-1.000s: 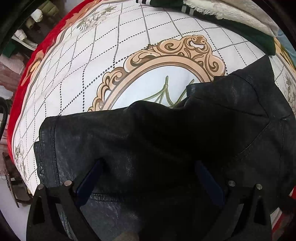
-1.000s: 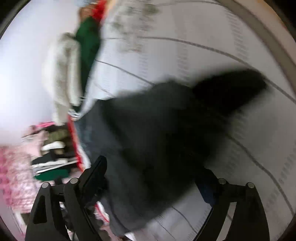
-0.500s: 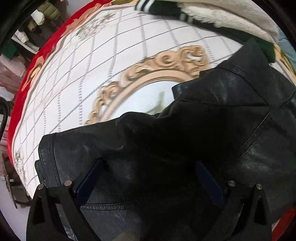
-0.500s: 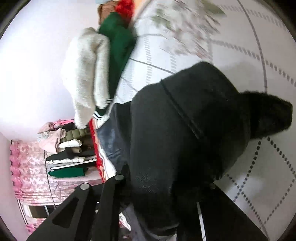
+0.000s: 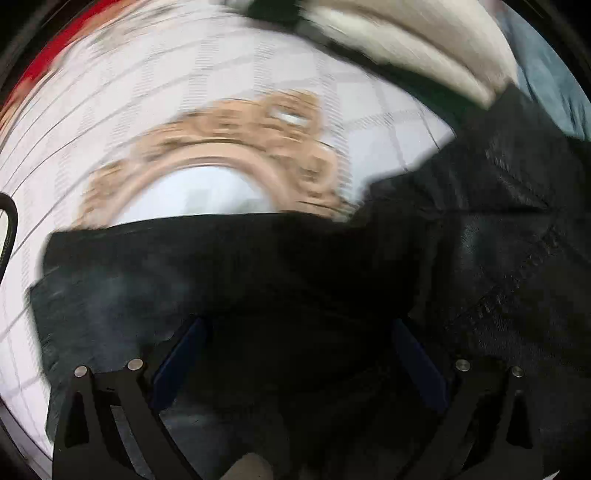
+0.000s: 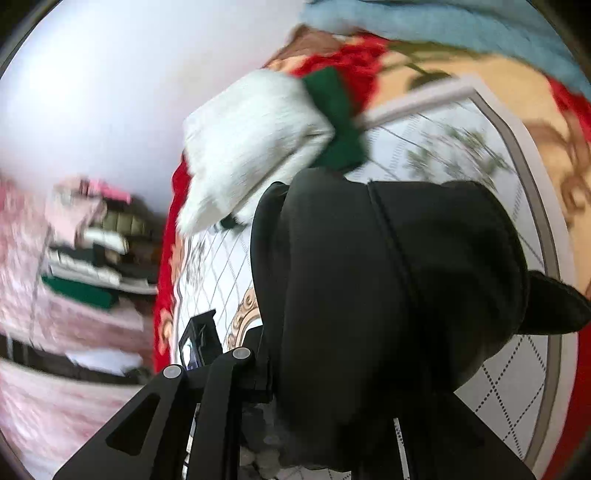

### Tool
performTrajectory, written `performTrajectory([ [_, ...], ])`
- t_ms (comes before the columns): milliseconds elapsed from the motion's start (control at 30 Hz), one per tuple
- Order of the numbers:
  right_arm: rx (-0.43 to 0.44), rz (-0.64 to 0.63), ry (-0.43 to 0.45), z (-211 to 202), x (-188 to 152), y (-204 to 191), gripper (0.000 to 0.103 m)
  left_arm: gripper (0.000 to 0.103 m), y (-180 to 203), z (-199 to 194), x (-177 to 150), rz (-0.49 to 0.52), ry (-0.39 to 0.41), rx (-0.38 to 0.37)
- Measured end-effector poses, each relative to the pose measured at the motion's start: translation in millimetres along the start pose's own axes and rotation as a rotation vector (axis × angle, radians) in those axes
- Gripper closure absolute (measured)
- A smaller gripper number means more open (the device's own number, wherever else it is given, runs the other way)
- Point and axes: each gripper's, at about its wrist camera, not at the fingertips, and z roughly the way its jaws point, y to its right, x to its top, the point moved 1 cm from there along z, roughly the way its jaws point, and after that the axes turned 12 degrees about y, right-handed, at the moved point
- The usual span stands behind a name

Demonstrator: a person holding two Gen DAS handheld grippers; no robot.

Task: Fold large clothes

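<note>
Lifted since a second ago: black leather jacket [image 6: 388, 295], then lying blurred on the bed, now hanging bunched and draped over the right gripper [image 6: 295, 406], well clear of the patterned bedspread [image 6: 498, 387]. Jaws wide apart back then, pressed close on a fold of the leather for the last half second. One pointed flap sticking out to the right edge of the garment in the right wrist view.

Seen from the left wrist: jacket [image 5: 277, 277] spread across the lower half of the frame over the bedspread [image 5: 184, 92], ornate tan medallion [image 5: 221, 155] peeking out above its edge, more covered than before. Left gripper [image 5: 295, 354] hovering low over the leather, blue-padded fingers [image 5: 181, 354] spread wide, nothing pinched. Heavy blur throughout.

Beyond the jacket: white fluffy garment [image 6: 251, 140] with a green one [image 6: 332, 110] beside it near the bed's far edge, pale blue cloth [image 6: 443, 22] farther back. Off to the left, shelves [image 6: 92, 258] stacked with folded clothes, contents too smeared to name.
</note>
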Motion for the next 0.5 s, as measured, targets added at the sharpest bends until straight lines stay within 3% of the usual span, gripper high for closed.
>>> performTrajectory([
  [100,-0.012,-0.154,-0.018,-1.4,-17.0,-43.9,0.087,0.000,-58.5,-47.9,-7.3,-0.124,0.042,0.031],
  [267,0.017,-0.386,-0.084,8.2,-66.9,-116.8,0.087,0.000,-166.9,-146.5,-55.8,-0.256,0.123,0.224],
  [367,0.065,-0.565,-0.151,23.6,-127.2,-161.6,0.087,0.000,-225.7,-197.7,-89.1,-0.332,0.161,0.335],
  [500,0.102,-0.743,-0.252,46.4,-212.5,-188.9,0.087,0.000,-257.1,-226.1,-117.8,-0.399,0.203,0.410],
])
